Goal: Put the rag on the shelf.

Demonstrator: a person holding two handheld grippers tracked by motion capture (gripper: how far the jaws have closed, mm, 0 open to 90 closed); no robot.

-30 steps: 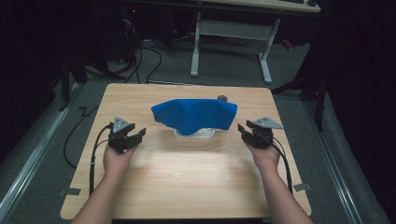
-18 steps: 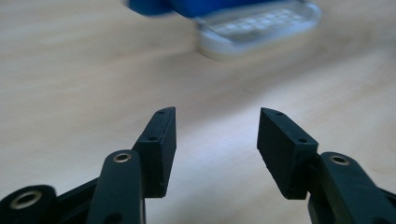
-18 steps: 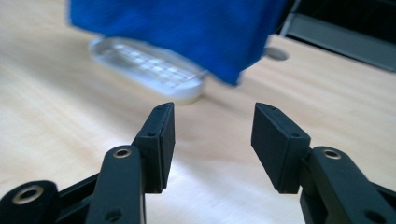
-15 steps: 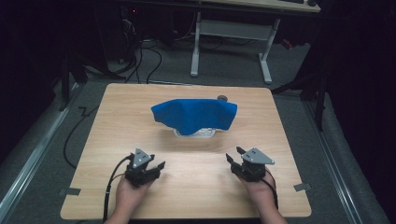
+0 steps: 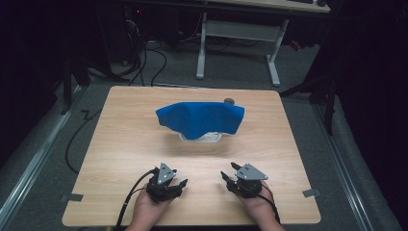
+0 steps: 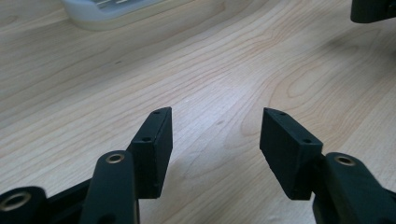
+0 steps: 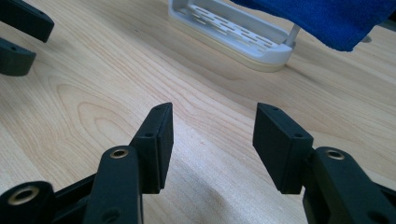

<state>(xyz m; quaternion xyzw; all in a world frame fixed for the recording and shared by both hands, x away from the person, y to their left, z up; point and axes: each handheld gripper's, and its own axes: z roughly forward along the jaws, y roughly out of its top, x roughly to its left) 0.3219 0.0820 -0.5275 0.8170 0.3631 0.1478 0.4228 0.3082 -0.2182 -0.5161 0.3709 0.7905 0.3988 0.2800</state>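
On one light wooden table (image 5: 120, 144), a single blue cloth (image 5: 199, 118) drapes over one white slotted plastic rack (image 7: 233, 35) at mid-table. Near the front edge, two black hand-held grippers, left (image 5: 177, 184) and right (image 5: 229, 174), rest released, jaws spread.

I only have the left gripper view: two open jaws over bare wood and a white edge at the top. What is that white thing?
Observer: It is a white slotted rack standing on the table, past both grippers.
Operator: Anything on it?
Observer: Yes, a blue cloth is draped over its top, hiding most of it in the high view.
Operator: And the black piece at my top right corner?
Observer: That is the right gripper, near the table's front edge beside the left gripper; its jaws are open and hold nothing.
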